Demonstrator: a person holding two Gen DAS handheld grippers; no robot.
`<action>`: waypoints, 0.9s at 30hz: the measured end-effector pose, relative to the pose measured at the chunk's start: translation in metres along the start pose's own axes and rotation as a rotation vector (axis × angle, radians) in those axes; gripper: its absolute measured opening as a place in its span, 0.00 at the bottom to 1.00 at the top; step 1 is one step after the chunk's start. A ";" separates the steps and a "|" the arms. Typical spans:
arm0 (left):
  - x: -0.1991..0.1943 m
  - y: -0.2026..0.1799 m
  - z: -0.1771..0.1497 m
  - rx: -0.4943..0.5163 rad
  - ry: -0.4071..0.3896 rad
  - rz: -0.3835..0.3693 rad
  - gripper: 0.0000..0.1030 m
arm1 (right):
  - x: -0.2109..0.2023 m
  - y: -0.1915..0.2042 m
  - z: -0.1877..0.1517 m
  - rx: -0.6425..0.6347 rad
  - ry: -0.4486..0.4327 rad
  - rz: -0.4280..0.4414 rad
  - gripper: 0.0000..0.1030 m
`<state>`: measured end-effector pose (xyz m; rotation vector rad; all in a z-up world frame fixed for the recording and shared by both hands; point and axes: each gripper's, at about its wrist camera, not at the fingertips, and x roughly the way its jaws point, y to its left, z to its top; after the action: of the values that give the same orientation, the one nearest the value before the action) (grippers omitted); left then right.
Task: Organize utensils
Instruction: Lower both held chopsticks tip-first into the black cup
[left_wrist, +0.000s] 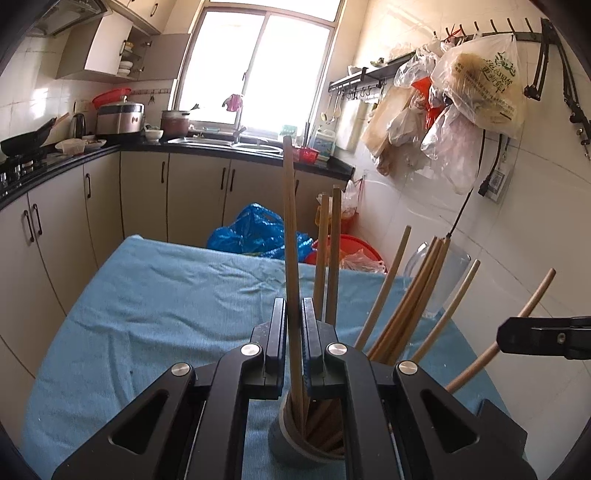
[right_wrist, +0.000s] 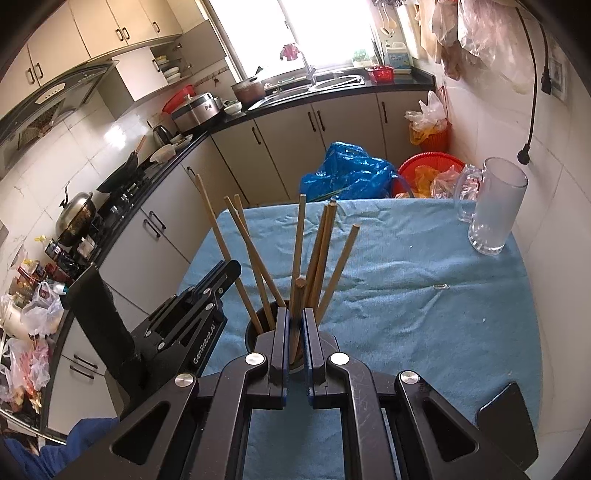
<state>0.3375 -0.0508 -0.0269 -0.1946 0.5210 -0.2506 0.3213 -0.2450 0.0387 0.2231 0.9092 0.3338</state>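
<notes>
Left gripper (left_wrist: 294, 325): jaws pinched tight on one long wooden chopstick (left_wrist: 290, 236), upright, its lower end inside the holder.
Right gripper (right_wrist: 295, 332): jaws clamped on another chopstick (right_wrist: 297, 295) standing in the same holder.
Desk (right_wrist: 424, 295): covered by a wrinkled blue cloth.
Glass mug (right_wrist: 493, 210): clear, at the far right corner.
Holder (left_wrist: 286, 435): dark round cup near the front edge.
Chopsticks (right_wrist: 325, 254): plain tan wood, fanned outward.
</notes>
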 end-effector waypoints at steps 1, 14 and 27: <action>0.000 0.000 -0.002 -0.001 0.007 -0.001 0.07 | 0.001 0.000 0.000 0.001 0.002 -0.001 0.07; 0.001 0.006 -0.013 -0.019 0.074 -0.027 0.07 | 0.018 -0.007 -0.003 0.015 0.020 -0.018 0.07; 0.001 0.005 -0.019 -0.022 0.117 -0.043 0.07 | 0.018 -0.009 -0.002 0.027 0.027 -0.029 0.08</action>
<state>0.3297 -0.0491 -0.0446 -0.2134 0.6368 -0.2994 0.3315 -0.2468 0.0216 0.2306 0.9429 0.2980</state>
